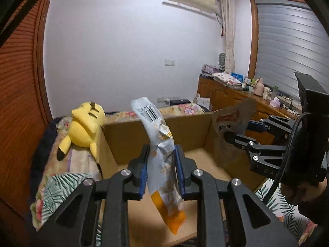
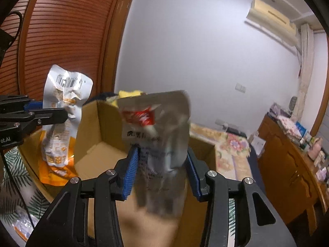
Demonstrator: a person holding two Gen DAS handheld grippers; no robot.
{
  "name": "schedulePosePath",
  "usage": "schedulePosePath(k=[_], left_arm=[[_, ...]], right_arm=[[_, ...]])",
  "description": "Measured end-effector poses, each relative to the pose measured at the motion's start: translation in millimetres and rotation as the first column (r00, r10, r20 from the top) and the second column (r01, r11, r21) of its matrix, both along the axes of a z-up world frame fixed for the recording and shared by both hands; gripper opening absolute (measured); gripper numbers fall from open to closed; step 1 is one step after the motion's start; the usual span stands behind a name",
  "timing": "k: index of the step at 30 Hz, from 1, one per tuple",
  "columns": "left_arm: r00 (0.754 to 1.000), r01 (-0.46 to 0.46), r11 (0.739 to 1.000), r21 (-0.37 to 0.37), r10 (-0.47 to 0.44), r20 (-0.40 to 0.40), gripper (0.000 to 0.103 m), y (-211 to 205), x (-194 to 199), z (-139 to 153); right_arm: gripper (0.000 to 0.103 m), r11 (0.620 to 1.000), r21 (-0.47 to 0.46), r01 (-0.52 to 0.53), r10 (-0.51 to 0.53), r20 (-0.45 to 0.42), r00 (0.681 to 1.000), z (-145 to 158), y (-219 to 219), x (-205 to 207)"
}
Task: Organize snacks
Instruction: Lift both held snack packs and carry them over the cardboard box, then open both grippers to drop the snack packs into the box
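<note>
Above the open cardboard box (image 1: 156, 135), the left claw (image 1: 161, 164) pinches a white-orange snack packet (image 1: 162, 158); the right claw (image 2: 162, 168) pinches a silver pouch (image 2: 162, 135).

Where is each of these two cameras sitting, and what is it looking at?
Left wrist: on the left gripper, looking along its fingers at the white-and-orange snack packet over the open cardboard box; the right gripper shows at right.
Right wrist: on the right gripper, holding the grey foil pouch; the left gripper shows at left.
Shared: both packets and the box.
</note>
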State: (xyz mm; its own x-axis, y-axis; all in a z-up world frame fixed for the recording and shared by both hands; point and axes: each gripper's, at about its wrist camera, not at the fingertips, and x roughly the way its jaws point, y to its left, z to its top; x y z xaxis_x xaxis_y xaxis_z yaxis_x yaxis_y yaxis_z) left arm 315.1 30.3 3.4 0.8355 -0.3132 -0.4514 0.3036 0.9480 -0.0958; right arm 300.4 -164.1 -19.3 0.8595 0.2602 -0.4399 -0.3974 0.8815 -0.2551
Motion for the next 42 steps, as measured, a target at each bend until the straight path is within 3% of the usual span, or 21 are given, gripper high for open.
schedulePosePath(k=[1, 3, 5, 9, 13, 16, 19, 21, 22, 29, 32, 34, 35, 42], left_arm=[[1.000, -0.002, 1.000, -0.002, 0.002, -0.003, 0.021, -0.8, 0.2, -3.7], [1.000, 0.001, 1.000, -0.002, -0.001, -0.009, 0.021, -1.9, 1.6, -7.1], [1.000, -0.005, 1.000, -0.004, 0.005, -0.010, 0.021, -3.0, 2.1, -10.0], [1.000, 0.001, 1.000, -0.003, -0.001, -0.018, 0.025, -3.2, 3.6, -13.3], [1.000, -0.001, 1.000, 0.010, 0.001, 0.000, 0.037, -3.8, 0.0, -11.8], [1.000, -0.004, 1.000, -0.001, 0.004, 0.002, 0.047, -1.4, -2.4, -10.1], [1.000, -0.012, 1.000, -0.006, 0.012, 0.006, 0.050, 1.0, -6.1, -8.1], [1.000, -0.017, 1.000, -0.010, 0.017, 0.001, 0.050, 2.6, -9.1, -7.1], [1.000, -0.020, 1.000, -0.010, 0.020, 0.000, 0.050, 3.1, -11.5, -6.5], [1.000, -0.015, 1.000, 0.008, 0.015, -0.003, 0.053, 1.5, -34.4, 2.4], [1.000, -0.015, 1.000, 0.008, 0.015, 0.003, 0.065, 1.6, -48.3, 7.2], [1.000, -0.015, 1.000, -0.003, 0.015, 0.015, 0.086, 3.0, -58.0, 10.8], [1.000, -0.014, 1.000, -0.010, 0.014, 0.025, 0.088, 4.5, -65.0, 12.9], [1.000, 0.007, 1.000, 0.010, -0.007, 0.021, 0.090, 10.2, -102.5, 11.9]], right_arm=[[0.036, 1.000, -0.003, -0.004, 0.004, -0.004, 1.000, -3.5, -0.1, -1.0], [0.016, 1.000, -0.004, -0.011, 0.011, -0.021, 1.000, -9.7, -0.7, -1.2], [0.010, 1.000, 0.011, -0.029, 0.030, -0.060, 0.998, -15.9, -3.4, -2.2], [0.010, 0.997, 0.048, -0.057, 0.062, -0.100, 0.993, -20.1, -6.4, -4.7], [0.010, 0.990, 0.099, -0.102, 0.114, -0.135, 0.984, -17.0, -7.1, -14.8], [0.010, 0.984, 0.116, -0.133, 0.150, -0.160, 0.976, -13.2, -5.1, -21.5], [0.023, 0.981, 0.121, -0.152, 0.172, -0.175, 0.969, -8.1, -4.3, -31.3], [0.039, 0.979, 0.129, -0.156, 0.177, -0.173, 0.969, -4.1, -4.3, -40.7], [0.041, 0.978, 0.134, -0.157, 0.179, -0.172, 0.969, -1.0, -5.5, -47.5], [0.041, 0.982, 0.130, -0.134, 0.155, -0.165, 0.974, 8.6, -10.1, -82.3], [0.041, 0.984, 0.137, -0.111, 0.133, -0.164, 0.977, 11.2, -16.8, -99.3], [0.041, 0.984, 0.149, -0.093, 0.117, -0.166, 0.979, 10.9, -24.2, -110.2], [0.041, 0.984, 0.156, -0.080, 0.107, -0.169, 0.980, 11.0, -27.0, -116.5], [0.043, 0.982, 0.186, -0.013, 0.048, -0.187, 0.981, 1.9, -43.8, -152.0]])
